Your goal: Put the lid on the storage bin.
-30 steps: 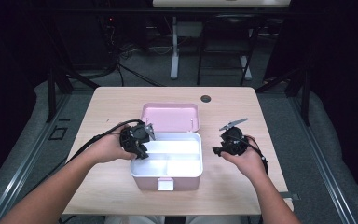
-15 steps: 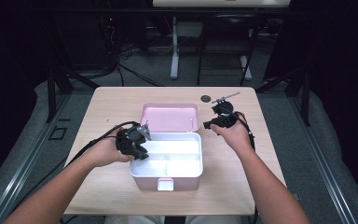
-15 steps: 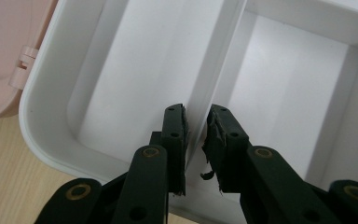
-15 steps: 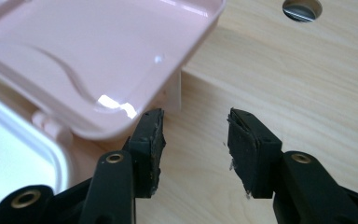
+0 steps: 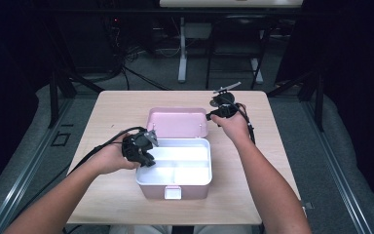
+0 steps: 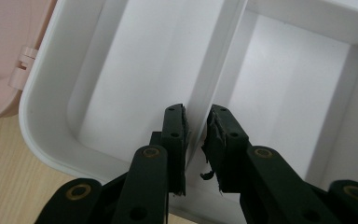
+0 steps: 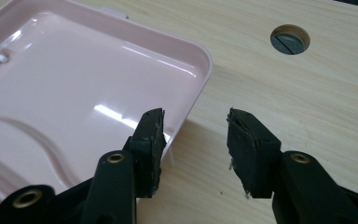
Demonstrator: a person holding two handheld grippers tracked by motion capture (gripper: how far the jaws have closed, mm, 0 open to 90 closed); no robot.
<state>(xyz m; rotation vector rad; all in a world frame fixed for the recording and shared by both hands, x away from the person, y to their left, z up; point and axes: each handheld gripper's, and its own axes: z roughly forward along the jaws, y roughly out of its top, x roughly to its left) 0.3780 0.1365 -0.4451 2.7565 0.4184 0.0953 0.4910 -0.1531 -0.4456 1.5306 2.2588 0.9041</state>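
A pink lunch box (image 5: 195,191) stands open mid-table with a white divided tray (image 5: 185,156) inside. Its pink lid (image 5: 175,122) lies flat behind it. My left gripper (image 5: 148,155) is at the tray's left side. In the left gripper view, that gripper (image 6: 196,126) is shut on the tray's white divider wall (image 6: 214,70) where it meets the rim. My right gripper (image 5: 210,116) is at the lid's far right corner. In the right gripper view, it (image 7: 196,123) is open, its jaws straddling the edge of the lid (image 7: 74,84) without touching it.
The tray's compartments hold nothing. A round cable hole (image 7: 290,39) sits in the wooden tabletop (image 5: 117,112) just beyond the lid. A white latch (image 5: 173,193) is on the box's near side. Dark floor, cables and desk legs lie past the table.
My right gripper has moved from the table right of the box, away from me and leftward, to the lid's far right corner. The left gripper has stayed on the tray.
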